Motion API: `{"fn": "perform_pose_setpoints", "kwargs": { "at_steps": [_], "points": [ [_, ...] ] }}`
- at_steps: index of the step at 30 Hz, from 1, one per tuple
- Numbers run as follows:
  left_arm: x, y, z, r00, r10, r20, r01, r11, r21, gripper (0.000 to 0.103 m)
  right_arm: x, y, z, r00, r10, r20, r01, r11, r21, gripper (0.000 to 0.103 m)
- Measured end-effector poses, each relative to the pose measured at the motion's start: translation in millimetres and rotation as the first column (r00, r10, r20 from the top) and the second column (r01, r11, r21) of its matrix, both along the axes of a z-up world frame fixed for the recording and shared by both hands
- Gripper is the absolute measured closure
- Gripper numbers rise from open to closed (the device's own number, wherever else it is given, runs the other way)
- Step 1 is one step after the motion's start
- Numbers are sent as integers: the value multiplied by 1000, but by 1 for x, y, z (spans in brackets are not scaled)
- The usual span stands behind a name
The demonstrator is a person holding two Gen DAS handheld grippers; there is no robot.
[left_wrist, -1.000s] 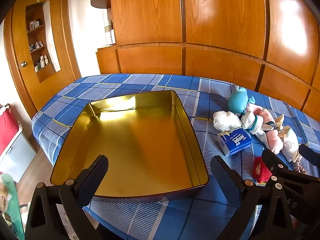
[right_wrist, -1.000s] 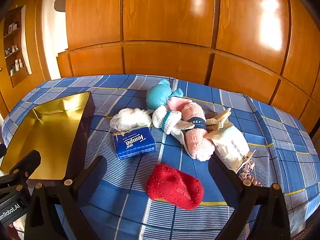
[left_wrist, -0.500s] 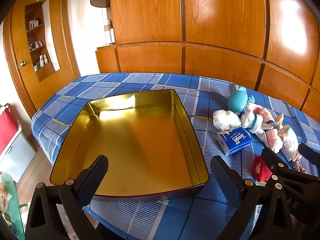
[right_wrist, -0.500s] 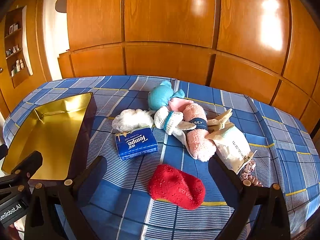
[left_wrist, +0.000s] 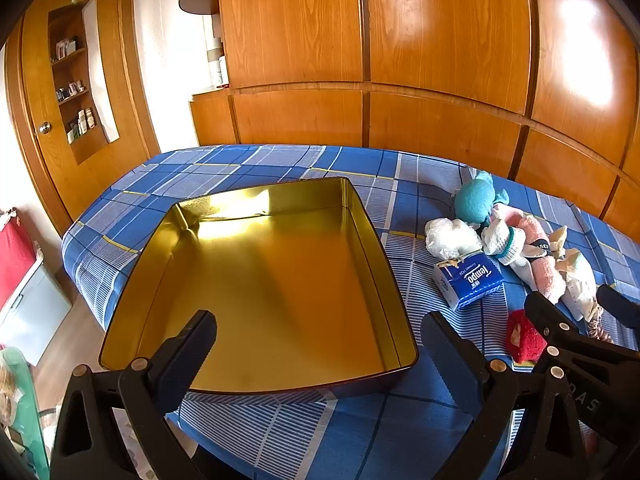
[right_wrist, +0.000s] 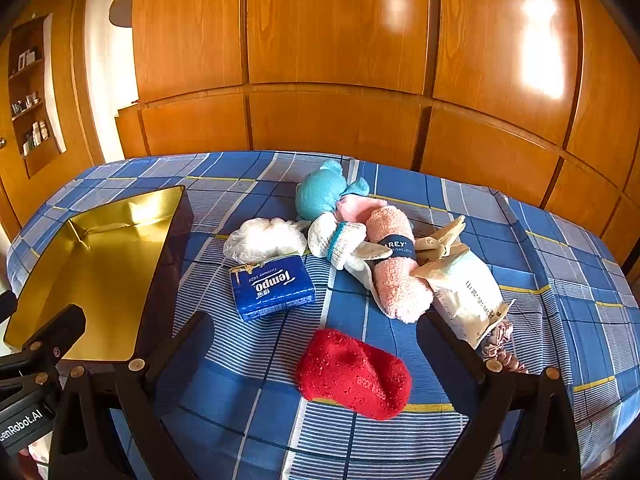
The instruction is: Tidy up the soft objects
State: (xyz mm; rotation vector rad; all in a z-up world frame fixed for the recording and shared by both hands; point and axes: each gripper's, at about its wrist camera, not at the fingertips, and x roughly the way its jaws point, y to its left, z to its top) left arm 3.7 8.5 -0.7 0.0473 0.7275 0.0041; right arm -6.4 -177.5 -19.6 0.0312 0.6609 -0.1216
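An empty gold tin tray (left_wrist: 384, 264) lies on the blue plaid cloth; it also shows at the left of the right wrist view (right_wrist: 160, 256). My left gripper (left_wrist: 318, 344) is open and empty over the tray's near edge. My right gripper (right_wrist: 314, 344) is open and empty just above a red fuzzy sock (right_wrist: 354, 374). Behind the sock lie a blue Tempo tissue pack (right_wrist: 272, 288), a white plastic-wrapped bundle (right_wrist: 264, 238), a teal soft toy (right_wrist: 320, 192), a white sock with a teal band (right_wrist: 336, 238), a rolled pink cloth (right_wrist: 396, 276) and a white pouch (right_wrist: 468, 296).
A pink scrunchie (right_wrist: 502, 346) lies by the pouch. Wooden wardrobe panels (right_wrist: 340, 80) stand right behind the table. The table's left edge drops to the floor, where a grey cabinet (left_wrist: 28, 312) stands. My right gripper also shows at the right of the left wrist view (left_wrist: 580, 320).
Both grippers have drifted slightly; in the right wrist view the objects have shifted a little to the right. Nothing was taken hold of or moved.
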Motion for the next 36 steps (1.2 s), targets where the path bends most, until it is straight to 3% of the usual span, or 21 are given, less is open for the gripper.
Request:
{"fn": "perform_pose_setpoints", "kwargs": {
  "at_steps": [36],
  "points": [
    [-1,-2,3,1000,-10,7,10,1000,11,1,-2,-6,6,1000,-11,15,11,1000,11,0]
  ]
}}
